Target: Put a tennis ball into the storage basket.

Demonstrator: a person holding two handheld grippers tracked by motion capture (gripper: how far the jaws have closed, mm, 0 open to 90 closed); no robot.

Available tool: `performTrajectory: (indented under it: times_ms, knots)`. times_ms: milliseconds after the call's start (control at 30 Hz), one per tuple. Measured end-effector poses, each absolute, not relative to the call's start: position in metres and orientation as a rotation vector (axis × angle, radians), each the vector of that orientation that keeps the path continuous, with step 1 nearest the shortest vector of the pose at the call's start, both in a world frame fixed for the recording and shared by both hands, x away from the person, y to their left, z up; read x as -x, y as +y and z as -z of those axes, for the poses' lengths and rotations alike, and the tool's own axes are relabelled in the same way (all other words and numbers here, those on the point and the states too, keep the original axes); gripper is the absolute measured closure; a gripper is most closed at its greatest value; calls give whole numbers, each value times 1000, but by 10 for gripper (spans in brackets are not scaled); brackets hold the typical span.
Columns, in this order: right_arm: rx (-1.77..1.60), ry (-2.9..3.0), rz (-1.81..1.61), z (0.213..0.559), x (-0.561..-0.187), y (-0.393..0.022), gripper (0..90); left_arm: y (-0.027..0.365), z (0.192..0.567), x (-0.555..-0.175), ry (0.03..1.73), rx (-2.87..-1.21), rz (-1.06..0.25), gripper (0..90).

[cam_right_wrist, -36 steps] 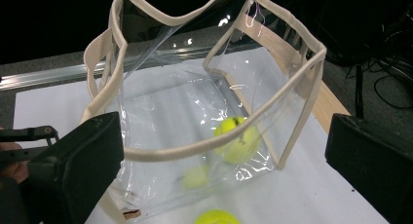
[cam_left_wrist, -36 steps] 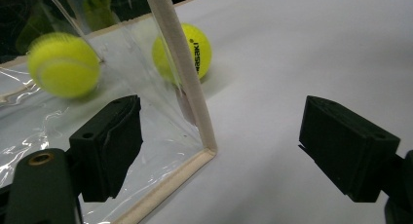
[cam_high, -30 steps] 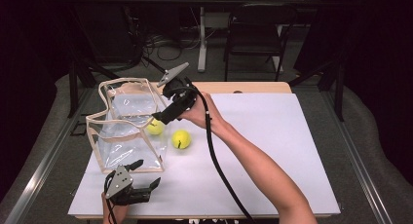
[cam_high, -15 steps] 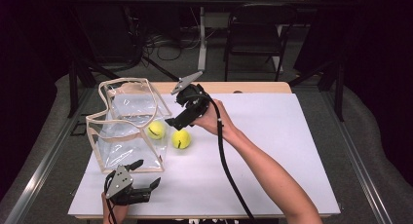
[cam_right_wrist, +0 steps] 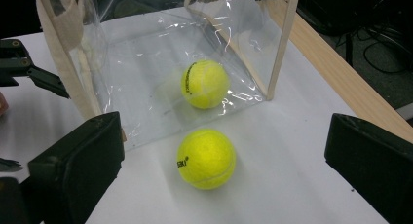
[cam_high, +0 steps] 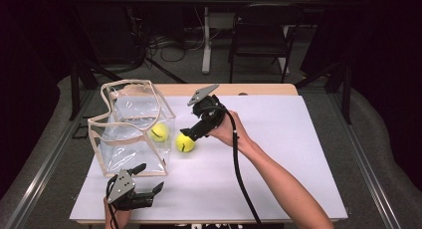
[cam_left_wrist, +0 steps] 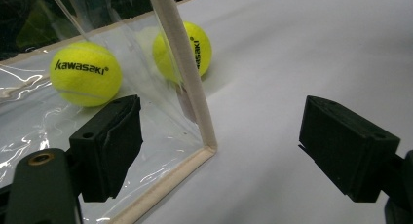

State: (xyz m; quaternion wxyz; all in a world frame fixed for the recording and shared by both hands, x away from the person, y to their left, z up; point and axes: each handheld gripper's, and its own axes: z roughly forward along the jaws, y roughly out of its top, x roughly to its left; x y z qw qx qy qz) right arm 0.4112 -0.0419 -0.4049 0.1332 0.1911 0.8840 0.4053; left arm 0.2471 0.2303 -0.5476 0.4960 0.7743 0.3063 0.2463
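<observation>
Left gripper [cam_high: 149, 191]: lower left of the high view, held at the near edge of the white table [cam_high: 278, 154], just in front of the bag's near corner. Jaws spread wide, nothing between them; in the left gripper view the bag's bottom corner stands in the gap, touching neither jaw.

Clear plastic bag [cam_high: 130, 132]: left of centre in the high view, upright on the table, cream-trimmed edges, mouth open at the top. In the left gripper view its trim runs from the top centre down to the lower middle.

Tennis ball in the bag [cam_high: 159, 132]: yellow-green, resting on the bag's floor near its right wall. In the left gripper view it lies at upper left [cam_left_wrist: 85, 73], behind the plastic, lettering "kawasaki" legible. In the right gripper view it sits at centre [cam_right_wrist: 204, 84], seen through the wall.

Loose tennis ball [cam_high: 185, 142]: centre of the high view, on the bare table just right of the bag, near the other ball with the wall between them. Lower centre of the right gripper view [cam_right_wrist: 206, 158].

Right gripper [cam_high: 191, 133]: centre of the high view, tilted down over the loose ball. Jaws wide apart, gripping nothing; the ball lies between and beyond them.
</observation>
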Motion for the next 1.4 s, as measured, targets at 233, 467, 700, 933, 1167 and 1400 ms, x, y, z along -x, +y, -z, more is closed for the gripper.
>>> performTrajectory:
  times_ms: [233, 467, 700, 933, 1167, 1400]
  knots:
    - [-582, 2563, -1176, 417, -409, -50, 6, 230, 547, -248, 741, -1877, -598, 159]
    - [-604, 2567, -1167, 429, -408, -56, 6, 232, 548, -247, 747, -1866, -599, 159]
    - [-627, 2571, -1129, 443, -408, -66, 6, 230, 547, -247, 732, -1874, -595, 159]
    - [-648, 2563, -1127, 453, -403, -75, 6, 228, 546, -248, 725, -1883, -595, 159]
    - [-665, 2555, -1120, 461, -399, -82, 6, 228, 547, -247, 730, -1880, -595, 159]
    - [-675, 2551, -1112, 467, -397, -87, 7, 228, 547, -247, 729, -1885, -598, 159]
